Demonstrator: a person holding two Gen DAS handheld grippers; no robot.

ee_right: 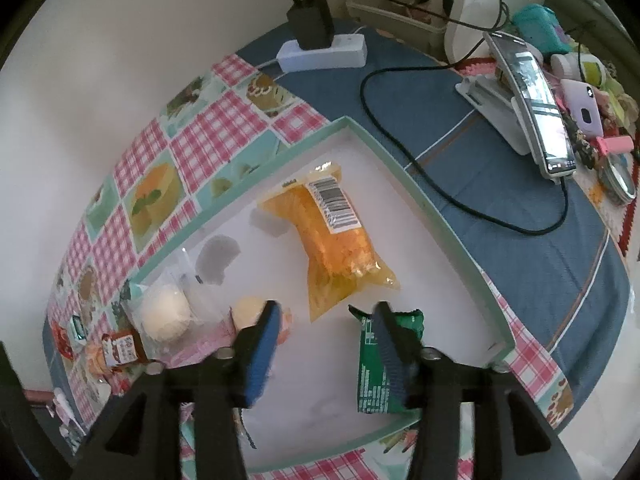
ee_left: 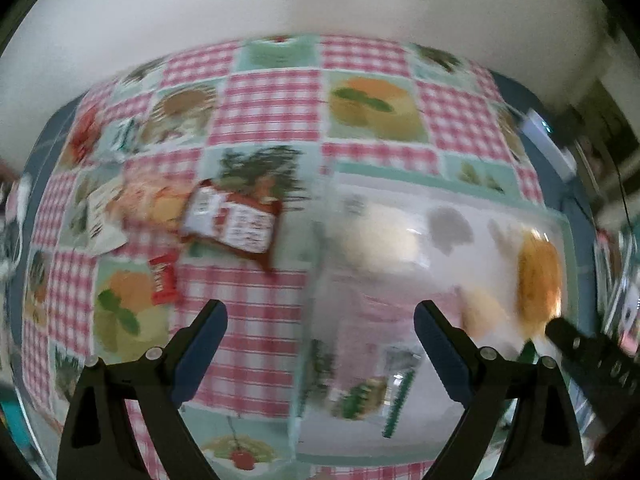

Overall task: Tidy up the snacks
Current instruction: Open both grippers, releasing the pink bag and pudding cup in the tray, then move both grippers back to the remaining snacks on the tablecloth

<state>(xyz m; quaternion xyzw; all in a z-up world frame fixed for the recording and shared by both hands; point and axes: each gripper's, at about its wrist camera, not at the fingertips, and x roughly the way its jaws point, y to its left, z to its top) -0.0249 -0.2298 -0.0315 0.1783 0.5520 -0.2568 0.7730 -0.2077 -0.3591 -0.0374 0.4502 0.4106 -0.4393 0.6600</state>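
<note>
Right gripper (ee_right: 324,316) hangs low over the white tray (ee_right: 460,236), fingers spread wide and holding nothing. The green packet (ee_right: 380,360) lies just under its right finger, so it looks freshly set down, though whether finger and packet touch is hard to say. Beyond it, the orange chip bag (ee_right: 336,240) lies flat mid-tray, barcode up, and off to the left sit a round white bun in clear wrap (ee_right: 166,316) and a pink-wrapped snack (ee_right: 256,316).

Over on the blurred left wrist view, the left gripper (ee_left: 320,312) is spread open too, empty, hovering at the tray's left edge above the checked tablecloth (ee_left: 248,344). Further out on the cloth, loose snacks wait: a small red wrapper (ee_left: 163,280) nearest, then the red-brown packet (ee_left: 232,222), then a pale orange bag (ee_left: 156,204).

My read: mid-sort, several in and at least three left. The next move calls for the left claw to reach forward-left, drop onto the red wrapper and pinch its thin edge.
</note>
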